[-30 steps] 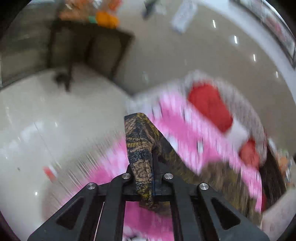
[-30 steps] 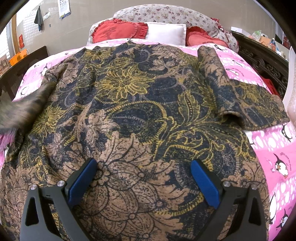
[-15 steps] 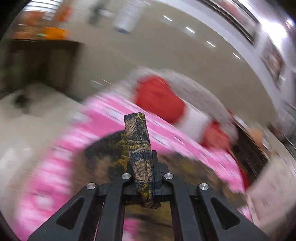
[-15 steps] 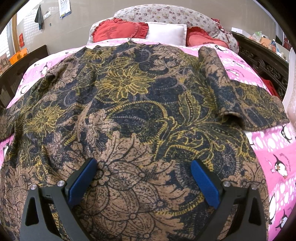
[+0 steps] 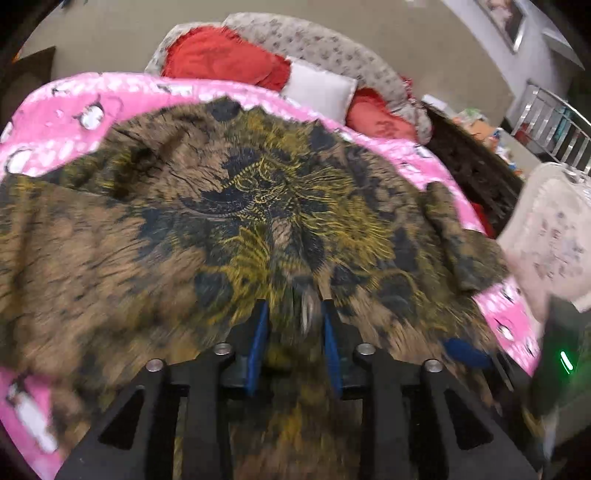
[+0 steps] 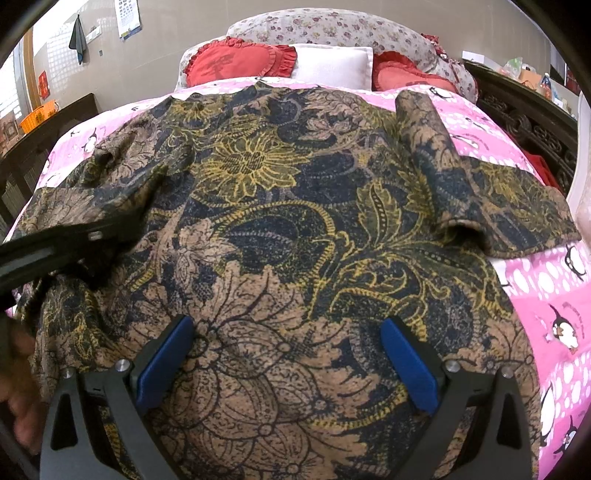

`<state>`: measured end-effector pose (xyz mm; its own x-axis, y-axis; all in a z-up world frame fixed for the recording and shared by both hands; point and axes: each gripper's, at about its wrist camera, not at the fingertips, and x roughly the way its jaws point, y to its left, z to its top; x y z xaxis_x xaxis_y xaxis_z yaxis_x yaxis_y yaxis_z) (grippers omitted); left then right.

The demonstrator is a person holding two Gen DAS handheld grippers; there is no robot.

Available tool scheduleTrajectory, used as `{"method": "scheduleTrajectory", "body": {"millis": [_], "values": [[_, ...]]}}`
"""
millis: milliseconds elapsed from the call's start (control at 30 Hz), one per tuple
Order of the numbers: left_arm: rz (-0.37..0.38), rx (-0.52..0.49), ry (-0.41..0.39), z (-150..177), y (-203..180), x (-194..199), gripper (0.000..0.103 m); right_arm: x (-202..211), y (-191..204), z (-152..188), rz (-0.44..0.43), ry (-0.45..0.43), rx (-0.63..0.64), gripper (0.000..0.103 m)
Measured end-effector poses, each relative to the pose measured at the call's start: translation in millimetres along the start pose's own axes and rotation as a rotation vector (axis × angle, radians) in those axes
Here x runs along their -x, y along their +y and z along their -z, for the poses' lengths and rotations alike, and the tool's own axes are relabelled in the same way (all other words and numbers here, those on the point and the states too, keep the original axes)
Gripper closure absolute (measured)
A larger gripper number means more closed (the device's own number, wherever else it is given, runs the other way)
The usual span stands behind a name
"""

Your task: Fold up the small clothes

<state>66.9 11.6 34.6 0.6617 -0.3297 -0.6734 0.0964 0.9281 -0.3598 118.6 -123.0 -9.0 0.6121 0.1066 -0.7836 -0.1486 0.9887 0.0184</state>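
Note:
A brown, navy and yellow floral garment (image 6: 295,229) lies spread over the pink penguin bedspread (image 6: 554,280); its right sleeve (image 6: 436,147) is folded inward. It also shows in the left wrist view (image 5: 221,221), blurred. My left gripper (image 5: 293,325) has its jaws slightly apart over the garment's near left part, with a fold of cloth between the blue pads; it also shows in the right wrist view (image 6: 74,236) at the left. My right gripper (image 6: 291,354) is wide open and empty, low over the garment's near hem.
Red heart cushions (image 6: 236,61), a white pillow (image 6: 332,64) and a floral bolster (image 6: 332,26) lie at the bed's head. A dark carved bed frame (image 6: 528,122) runs along the right. A dark side table (image 6: 44,136) stands at the left.
My left gripper, which was shut on a sleeve end and swinging, has come over the garment and its jaws have parted. The left sleeve now lies on the body. The right gripper has not moved.

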Motion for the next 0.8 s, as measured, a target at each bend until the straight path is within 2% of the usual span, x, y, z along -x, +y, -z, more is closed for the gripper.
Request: {"method": "scheduleTrajectory", "body": {"millis": [33, 67, 133, 200, 233, 300, 400, 433, 467, 567, 600, 700, 800], "values": [[-0.003, -0.031, -0.013, 5.5, 0.4, 10.2, 0.094, 0.5, 0.6, -1.3, 0.002, 0.008, 0.002, 0.000], [-0.038, -0.083, -0.040, 18.5, -1.4, 27.5, 0.094, 1.9, 1.0, -4.3, -0.002, 0.018, 0.002, 0.000], [-0.106, -0.123, -0.049, 34.6, 6.8, 34.8, 0.094, 10.9, 0.1, -15.6, -0.048, 0.018, -0.022, 0.002], [-0.120, -0.060, 0.011, 55.0, 32.3, 33.4, 0.094, 25.9, 1.7, -31.9, -0.113, -0.035, -0.049, 0.002], [-0.087, -0.006, -0.031, 54.4, 40.9, 40.4, 0.094, 32.2, 6.4, -41.3, -0.167, -0.060, -0.053, 0.002], [-0.125, 0.040, -0.053, 57.2, 46.4, 46.8, 0.094, 35.1, 20.0, -54.3, -0.291, -0.068, -0.029, 0.002], [-0.169, 0.005, -0.071, 60.1, 37.1, 43.6, 0.094, 18.5, 51.6, -66.3, -0.434, -0.028, 0.091, 0.003], [-0.194, -0.020, -0.076, 61.3, 31.4, 41.8, 0.094, 10.1, 58.4, -67.4, -0.437, -0.017, 0.114, 0.004], [-0.204, -0.028, -0.080, 61.8, 28.9, 41.0, 0.094, -3.1, 62.3, -69.2, -0.436, 0.004, 0.119, 0.010], [-0.192, -0.018, -0.082, 63.3, 31.0, 41.4, 0.094, -37.3, 60.5, -75.1, -0.486, 0.071, 0.057, 0.035], [-0.189, -0.015, -0.081, 63.0, 30.6, 41.2, 0.094, -41.6, 59.8, -77.2, -0.491, 0.062, 0.049, 0.040], [-0.195, -0.018, -0.079, 63.9, 33.5, 40.4, 0.094, -42.4, 63.0, -81.1, -0.503, 0.033, 0.048, 0.047], [-0.195, -0.017, -0.076, 63.9, 33.8, 39.2, 0.094, -44.3, 73.2, -82.2, -0.427, 0.039, 0.103, 0.051]]}}
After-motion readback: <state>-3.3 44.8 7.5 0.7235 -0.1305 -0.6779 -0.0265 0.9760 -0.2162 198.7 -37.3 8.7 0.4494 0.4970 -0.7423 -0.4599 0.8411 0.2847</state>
